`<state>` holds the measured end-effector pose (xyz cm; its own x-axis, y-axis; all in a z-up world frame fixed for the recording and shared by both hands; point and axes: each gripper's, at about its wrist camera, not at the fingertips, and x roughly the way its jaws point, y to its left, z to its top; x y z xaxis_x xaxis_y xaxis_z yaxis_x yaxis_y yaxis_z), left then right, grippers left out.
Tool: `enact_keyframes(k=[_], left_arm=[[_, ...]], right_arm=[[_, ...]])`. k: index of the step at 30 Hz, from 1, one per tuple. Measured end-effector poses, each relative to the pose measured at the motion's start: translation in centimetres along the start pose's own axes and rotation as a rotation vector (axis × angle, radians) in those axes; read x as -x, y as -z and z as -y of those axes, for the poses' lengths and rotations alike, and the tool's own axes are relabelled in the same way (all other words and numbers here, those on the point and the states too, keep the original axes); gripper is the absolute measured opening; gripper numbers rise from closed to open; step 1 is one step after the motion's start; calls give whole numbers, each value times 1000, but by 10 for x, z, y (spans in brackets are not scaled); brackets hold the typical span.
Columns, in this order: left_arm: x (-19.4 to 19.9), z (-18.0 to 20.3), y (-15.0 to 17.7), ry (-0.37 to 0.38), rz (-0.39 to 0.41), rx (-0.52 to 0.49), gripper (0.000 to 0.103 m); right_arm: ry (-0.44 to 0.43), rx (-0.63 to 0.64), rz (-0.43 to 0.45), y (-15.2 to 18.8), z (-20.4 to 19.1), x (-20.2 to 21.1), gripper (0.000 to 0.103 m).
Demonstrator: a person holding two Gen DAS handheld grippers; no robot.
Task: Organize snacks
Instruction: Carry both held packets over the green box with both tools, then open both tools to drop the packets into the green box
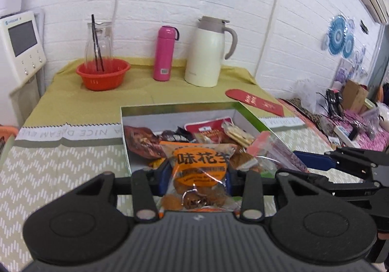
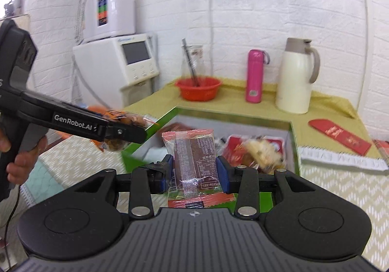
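Box (image 1: 245, 111) contents partly hidden behind held orange packet (image 1: 201, 170).

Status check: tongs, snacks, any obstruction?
Left tongs shut on orange peanut packet. Right tongs shut on clear red-edged packet. Snack box below; nothing blocking.

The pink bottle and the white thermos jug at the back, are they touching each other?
Apart. In the left wrist view, the pink bottle and the white thermos jug stand side by side with bare wall and yellow cloth between them.
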<state>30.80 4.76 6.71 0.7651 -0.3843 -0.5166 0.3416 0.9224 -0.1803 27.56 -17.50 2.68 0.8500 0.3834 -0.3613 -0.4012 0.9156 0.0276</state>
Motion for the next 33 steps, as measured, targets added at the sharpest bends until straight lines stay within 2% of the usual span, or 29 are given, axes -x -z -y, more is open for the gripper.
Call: enact_keyframes(k=[4,7,13,15,16,17,18,20,26,33], left_arm=[[-30,-14,-18,-42,11,83,39],[-53,-18,-26,-69,7,102,39],[-92,-23,-41,-80,-4,131,39],[-102,-24,-42,-70,-9,125,41],[-108,-26,-43,-57,-13,129,54],[-111,-29,-43,-53,-17,152,75],[-111,-33,-41,-62,-2,188,76],[-108,-39,-39,-67,26,226,79],[-101,-37,-36,-161,29,178,80],[-69,-21,-29,-190,54,108,81]], right_arm=[[70,-64,5,-13,24,-35,68],[117,-95,-2,-17,41,-61,68],[145,-99,-23,-19,52,-103,68],[135,-97,-19,-18,53,-114,75],[128,-85,-25,-17,53,-120,78],[122,-69,-36,-16,53,-125,97],[125,-57,-40,-14,52,-126,103],[139,-25,3,-9,50,-120,103],[121,20,27,-6,47,-106,103],[119,-33,-5,-7,45,-82,103]])
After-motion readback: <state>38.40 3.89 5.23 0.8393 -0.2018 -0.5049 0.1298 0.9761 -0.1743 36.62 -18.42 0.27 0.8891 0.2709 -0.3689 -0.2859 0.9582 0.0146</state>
